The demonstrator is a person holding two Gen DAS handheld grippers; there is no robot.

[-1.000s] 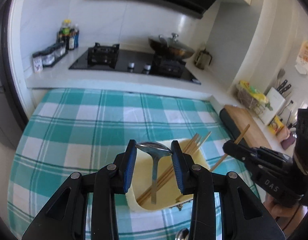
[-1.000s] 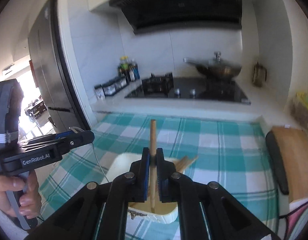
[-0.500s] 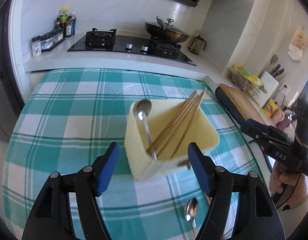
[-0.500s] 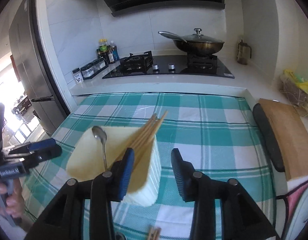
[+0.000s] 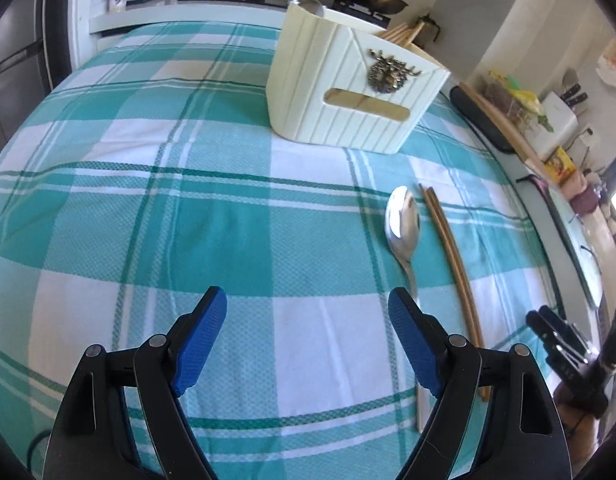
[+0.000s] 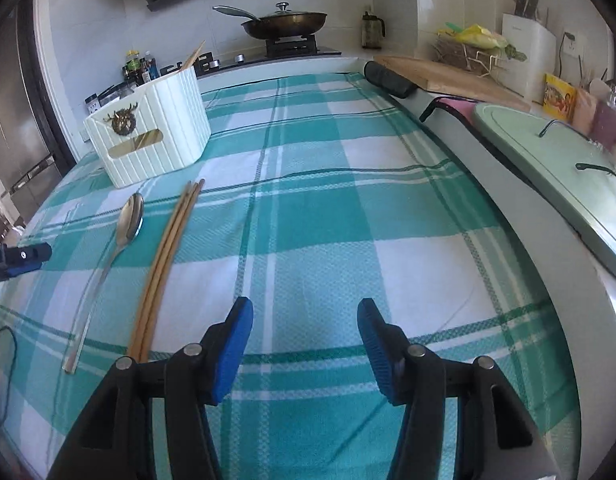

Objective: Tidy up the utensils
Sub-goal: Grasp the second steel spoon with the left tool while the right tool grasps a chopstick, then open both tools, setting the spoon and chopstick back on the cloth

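A cream ribbed utensil holder [image 5: 348, 92] [image 6: 156, 136] stands on the green checked tablecloth, with chopstick tips poking out of its top. In front of it lie a metal spoon [image 5: 404, 232] [image 6: 120, 240] and a pair of wooden chopsticks [image 5: 454, 268] [image 6: 168, 256], side by side on the cloth. My left gripper [image 5: 308, 344] hovers low over the cloth, left of the spoon, its jaws opening with nothing between them. My right gripper [image 6: 304, 344] hangs over bare cloth to the right of the chopsticks, jaws also opening and empty.
A counter behind the table carries a gas stove with a lidded wok [image 6: 284, 24], bottles and jars [image 6: 140, 66]. Along the right edge sit a wooden cutting board [image 6: 448, 76], a knife block [image 6: 528, 52] and a pale green lid [image 6: 556, 160].
Both grippers let go of their utensils into the holder, opened, and dropped back toward the near table edge. The spoon and chopsticks on the cloth came into view.
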